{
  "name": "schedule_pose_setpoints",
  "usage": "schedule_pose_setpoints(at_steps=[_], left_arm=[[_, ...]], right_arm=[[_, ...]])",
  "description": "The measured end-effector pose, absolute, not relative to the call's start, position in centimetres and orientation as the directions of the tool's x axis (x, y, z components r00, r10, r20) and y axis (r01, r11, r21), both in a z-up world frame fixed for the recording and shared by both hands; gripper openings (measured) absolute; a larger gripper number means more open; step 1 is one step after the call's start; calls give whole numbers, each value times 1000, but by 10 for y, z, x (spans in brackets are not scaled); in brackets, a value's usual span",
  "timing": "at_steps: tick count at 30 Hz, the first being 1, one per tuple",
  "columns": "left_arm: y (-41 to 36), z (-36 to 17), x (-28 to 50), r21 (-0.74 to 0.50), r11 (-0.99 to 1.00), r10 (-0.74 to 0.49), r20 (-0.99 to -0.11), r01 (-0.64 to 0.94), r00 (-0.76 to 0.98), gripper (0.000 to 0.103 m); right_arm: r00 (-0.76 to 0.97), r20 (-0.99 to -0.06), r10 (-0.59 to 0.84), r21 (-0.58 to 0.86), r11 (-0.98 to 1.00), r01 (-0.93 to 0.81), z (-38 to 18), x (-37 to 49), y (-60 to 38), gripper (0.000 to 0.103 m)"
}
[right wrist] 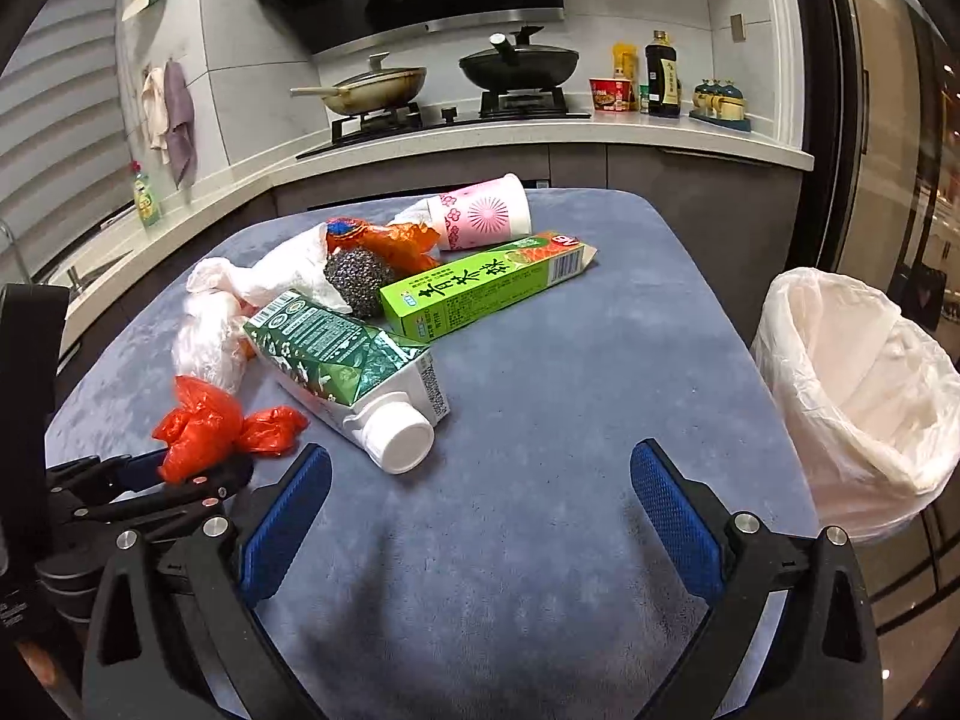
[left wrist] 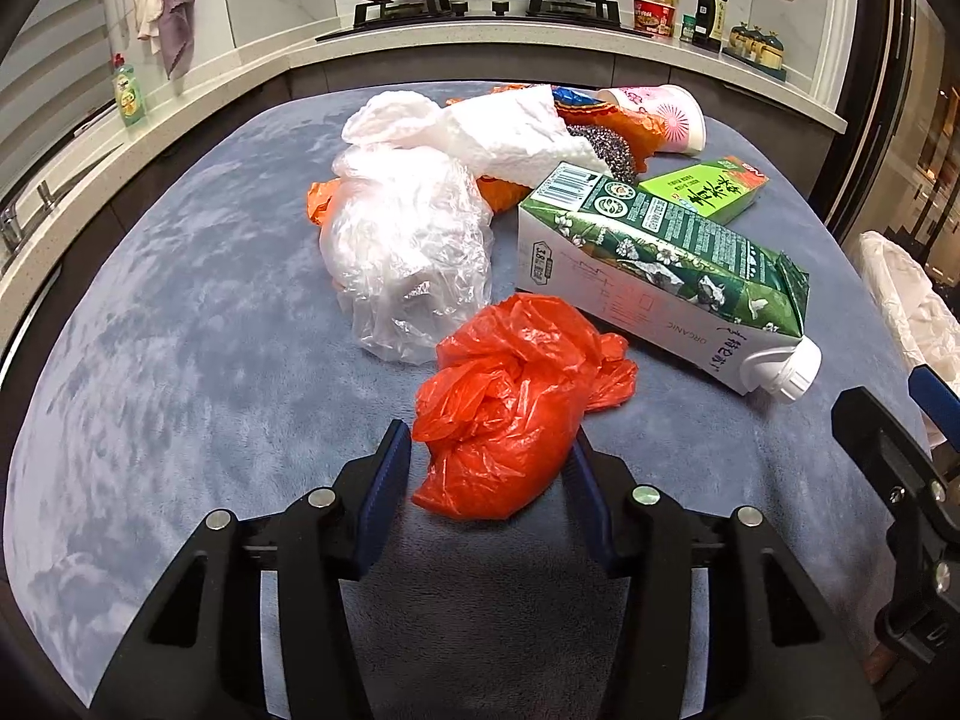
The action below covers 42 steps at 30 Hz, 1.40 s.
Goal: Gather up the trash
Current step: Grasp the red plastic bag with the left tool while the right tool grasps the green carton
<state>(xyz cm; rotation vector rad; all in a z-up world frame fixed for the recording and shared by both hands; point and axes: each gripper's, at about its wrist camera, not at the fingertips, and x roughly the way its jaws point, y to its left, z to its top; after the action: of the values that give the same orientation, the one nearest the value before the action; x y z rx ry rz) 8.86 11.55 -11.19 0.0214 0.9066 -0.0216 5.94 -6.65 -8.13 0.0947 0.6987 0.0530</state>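
Trash was heaped on the blue-grey cloth (left wrist: 180,330) covering the table. Nearest the left gripper (left wrist: 489,468) lay a crumpled red plastic bag (left wrist: 510,414), and its lower end was pinched between the two blue pads; in the right wrist view the same bag (right wrist: 204,426) was seen clamped at the tips of that gripper. Just behind the red bag a clear plastic bag (left wrist: 408,252) was found, and beside it a green and white milk carton (left wrist: 654,276) lay on its side, with its white cap pointed toward the camera. Behind the carton a green tea box (right wrist: 480,288), a steel scourer (right wrist: 357,276), a crumpled paper towel (left wrist: 516,132), orange wrapping and a pink paper cup (right wrist: 486,213) lying on its side were piled together. The right gripper (right wrist: 480,504) was held wide apart over bare cloth, with nothing between its pads. A bin lined with a white bag (right wrist: 864,384) was seen standing beside the table's right edge.
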Motion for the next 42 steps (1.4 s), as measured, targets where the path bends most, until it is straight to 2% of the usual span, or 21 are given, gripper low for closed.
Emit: schedule_pose_setpoints(at_steps=[2, 5, 7, 14, 22, 31, 35, 42], left_arm=[[117, -110, 89, 2, 1000, -16, -789, 28, 614, 37], [123, -108, 91, -32, 999, -43, -801, 29, 598, 35], [126, -106, 92, -50, 998, -57, -805, 28, 591, 34], [134, -101, 90, -68, 997, -72, -813, 29, 577, 34], [141, -103, 93, -81, 996, -85, -828, 31, 555, 34], [145, -105, 98, -99, 995, -98, -831, 28, 547, 34], [146, -104, 98, -106, 994, -106, -831, 32, 546, 34], [146, -106, 98, -111, 993, -111, -829, 33, 549, 34]], right_arm=[[770, -632, 87, 88, 995, -41, -79, 61, -61, 96], [770, -633, 79, 44, 997, -67, -75, 68, -52, 96], [735, -670, 104, 41, 994, -103, -74, 82, -45, 96], [700, -691, 181, 55, 978, -199, -72, 114, -33, 96], [649, -732, 205, 32, 963, -267, -90, 139, -19, 96], [565, -806, 175, -55, 929, -366, -112, 150, 9, 96], [506, -831, 232, 42, 932, -359, -116, 159, 2, 98], [522, -821, 228, 30, 932, -361, -116, 156, 5, 97]])
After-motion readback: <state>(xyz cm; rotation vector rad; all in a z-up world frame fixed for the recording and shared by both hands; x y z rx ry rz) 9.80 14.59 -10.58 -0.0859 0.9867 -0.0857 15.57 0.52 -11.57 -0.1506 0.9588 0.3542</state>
